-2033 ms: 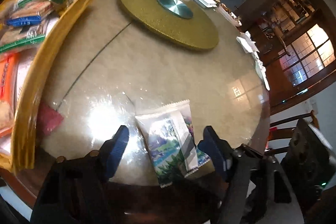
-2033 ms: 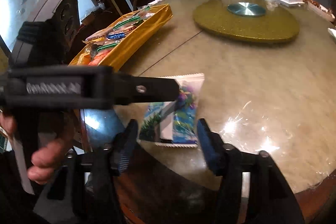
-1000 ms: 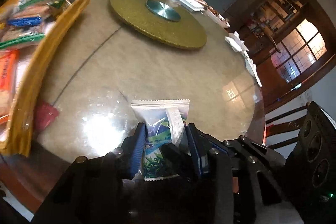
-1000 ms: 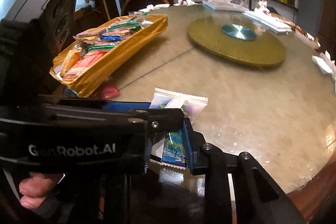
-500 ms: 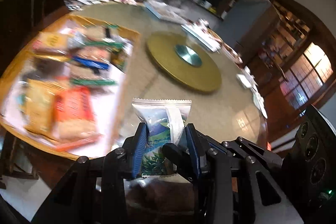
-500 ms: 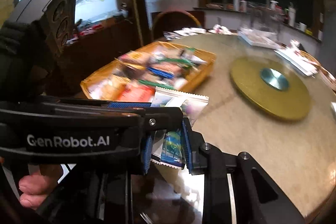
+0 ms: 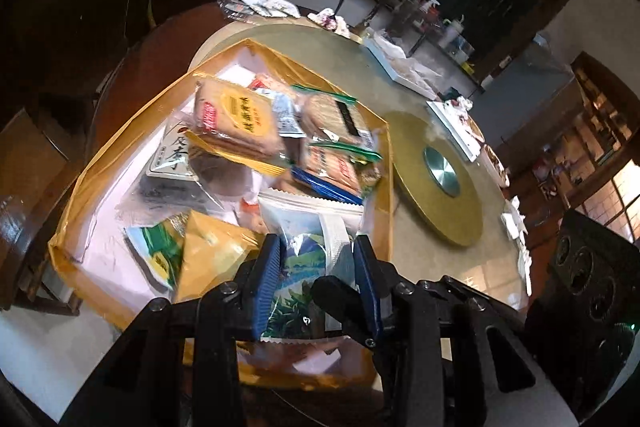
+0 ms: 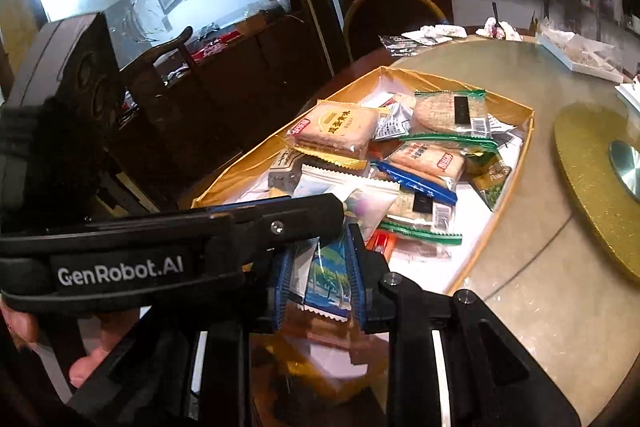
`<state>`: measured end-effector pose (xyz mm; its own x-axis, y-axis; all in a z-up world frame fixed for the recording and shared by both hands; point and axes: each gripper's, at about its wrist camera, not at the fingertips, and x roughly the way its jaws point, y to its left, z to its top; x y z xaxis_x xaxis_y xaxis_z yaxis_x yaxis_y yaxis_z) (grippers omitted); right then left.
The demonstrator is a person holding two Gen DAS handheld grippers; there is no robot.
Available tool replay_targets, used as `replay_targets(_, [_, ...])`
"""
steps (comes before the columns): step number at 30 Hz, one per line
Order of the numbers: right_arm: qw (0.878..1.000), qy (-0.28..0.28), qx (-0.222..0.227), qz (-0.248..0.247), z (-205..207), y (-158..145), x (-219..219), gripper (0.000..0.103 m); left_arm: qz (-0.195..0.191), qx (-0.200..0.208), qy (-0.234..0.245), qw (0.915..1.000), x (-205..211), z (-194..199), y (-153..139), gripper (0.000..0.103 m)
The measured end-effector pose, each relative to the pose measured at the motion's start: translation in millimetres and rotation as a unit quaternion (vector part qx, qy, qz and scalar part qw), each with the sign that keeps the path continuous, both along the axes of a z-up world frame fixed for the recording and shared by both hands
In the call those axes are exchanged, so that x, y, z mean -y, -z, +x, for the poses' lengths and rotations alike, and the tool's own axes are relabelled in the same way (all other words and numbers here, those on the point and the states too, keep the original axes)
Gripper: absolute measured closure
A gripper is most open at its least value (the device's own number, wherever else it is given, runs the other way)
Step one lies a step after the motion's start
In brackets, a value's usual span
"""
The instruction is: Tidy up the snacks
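A clear snack packet with a green and blue landscape print [image 7: 308, 259] is held in the air over the near end of a gold tray [image 7: 96, 163] that is full of wrapped snacks. My left gripper [image 7: 318, 281] is shut on its lower half. My right gripper [image 8: 320, 275] is shut on the same packet [image 8: 328, 279], with the left gripper's black arm crossing in front of it. The tray also shows in the right wrist view [image 8: 496, 223], with biscuit packs piled in it.
The tray sits at the left edge of a round glass-topped table [image 7: 440, 267] with a gold turntable [image 7: 436, 179] in the middle. White trays and wrappers [image 7: 404, 67] lie at the far side. A chair [image 8: 392, 11] stands beyond the tray.
Both grippers closed on the packet where it lay on the table, lifted it and carried it left. It now hangs over the gold tray.
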<state>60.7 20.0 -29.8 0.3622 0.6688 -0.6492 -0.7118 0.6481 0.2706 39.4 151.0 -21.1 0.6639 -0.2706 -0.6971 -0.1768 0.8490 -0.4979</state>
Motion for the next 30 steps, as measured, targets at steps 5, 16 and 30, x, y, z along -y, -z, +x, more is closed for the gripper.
replay_targets(5, [0.999, 0.022, -0.023, 0.004, 5, 10, -1, 0.061, -0.013, -0.004, -0.012, 0.9998, -8, -1, 9, 0.062])
replay_targets(16, [0.993, 0.115, -0.033, 0.020, -17, 8, 55, 0.028, 0.106, 0.050, -0.054, 0.9917, 18, -42, -16, 0.023])
replay_targets(30, [0.984, 0.168, -0.038, 0.037, -35, 1, 99, 0.028, 0.264, 0.051, -0.102, 0.9578, 66, -64, -38, 0.021])
